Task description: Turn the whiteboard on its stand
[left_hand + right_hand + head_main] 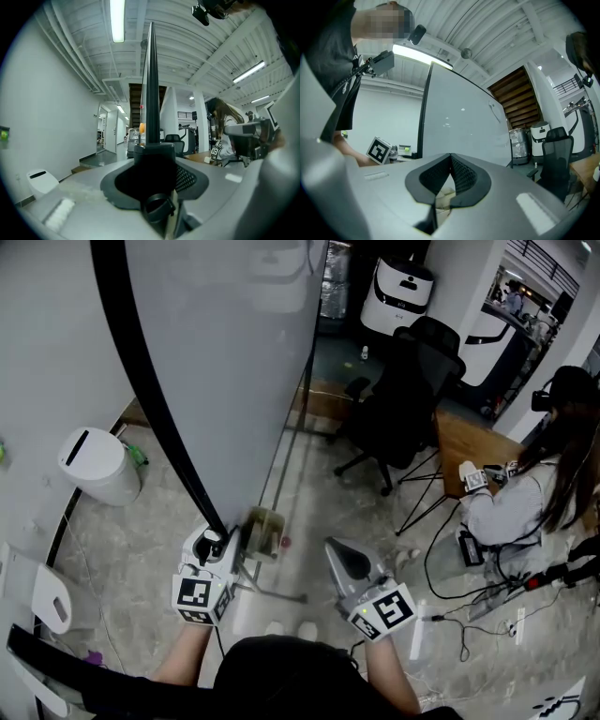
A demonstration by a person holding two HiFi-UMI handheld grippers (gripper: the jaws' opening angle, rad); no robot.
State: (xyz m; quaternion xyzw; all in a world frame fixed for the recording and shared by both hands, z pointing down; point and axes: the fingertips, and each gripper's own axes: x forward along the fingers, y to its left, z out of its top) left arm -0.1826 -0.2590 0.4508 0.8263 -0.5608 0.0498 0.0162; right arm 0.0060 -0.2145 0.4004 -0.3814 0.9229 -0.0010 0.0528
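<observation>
The whiteboard [234, 362] stands tall at the upper left of the head view, and its black frame edge [155, 390] slants down to the lower corner. My left gripper [217, 542] is shut on that corner. In the left gripper view the frame [152, 93] rises edge-on straight up from between the jaws of the left gripper [154, 157]. My right gripper [339, 554] hovers to the right of the board, apart from it, shut with nothing in it. In the right gripper view, the right gripper [451, 157] faces the board's pale face [459, 122].
A white bin [98, 465] stands by the left wall. The stand's floor rail [272, 594] lies between my grippers. A black office chair [403, 399], a wooden desk [469, 442] and a seated person [534, 493] fill the right side. Cables [459, 606] trail on the floor.
</observation>
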